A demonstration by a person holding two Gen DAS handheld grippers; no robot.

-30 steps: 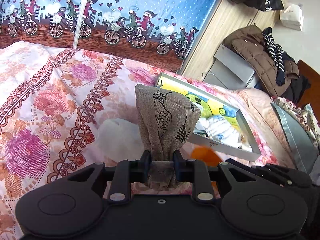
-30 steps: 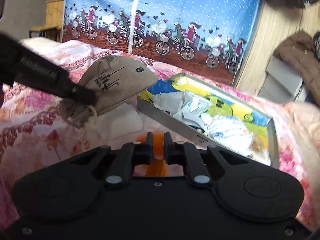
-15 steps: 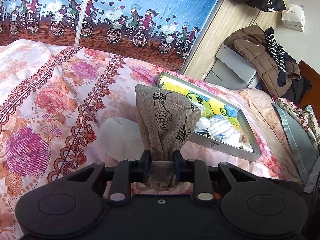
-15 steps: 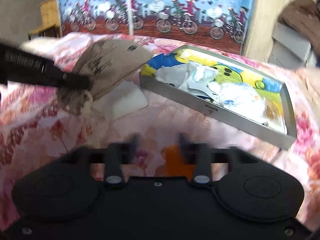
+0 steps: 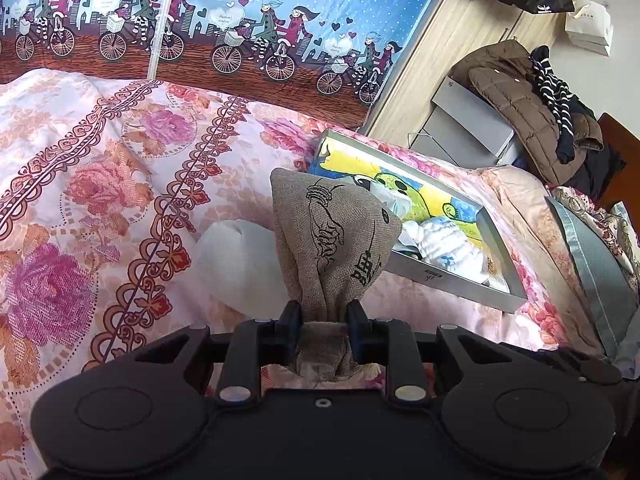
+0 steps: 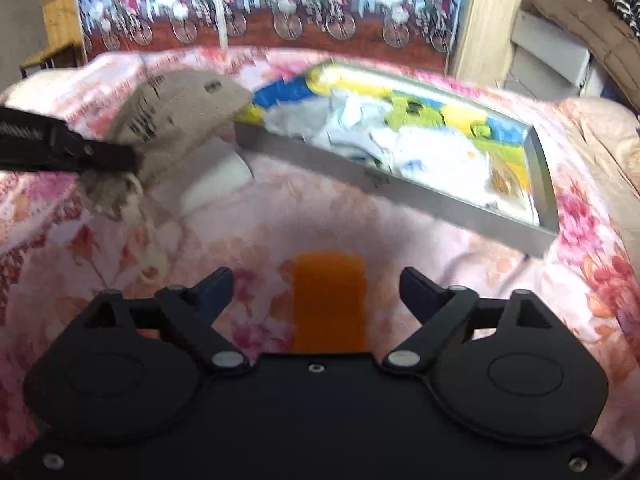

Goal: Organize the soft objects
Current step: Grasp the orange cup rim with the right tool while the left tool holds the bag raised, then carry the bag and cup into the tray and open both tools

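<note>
On a floral bedspread (image 5: 100, 184), the left gripper (image 5: 324, 314) stays clamped on the gathered neck of a burlap pouch (image 5: 332, 236), lifted above a white cloth (image 5: 236, 256) left of a grey tray (image 6: 440, 200) of soft items. The right gripper (image 6: 316, 288), jaws just spread wide, hovers over an orange cloth (image 6: 330, 304), touching nothing.

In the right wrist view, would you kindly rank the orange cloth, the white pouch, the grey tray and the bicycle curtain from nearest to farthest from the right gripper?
1. Orange cloth, lying between the open right gripper fingers.
2. White pouch, ahead left on the bedspread.
3. Grey tray, ahead right.
4. Bicycle curtain, behind the bed.
</note>
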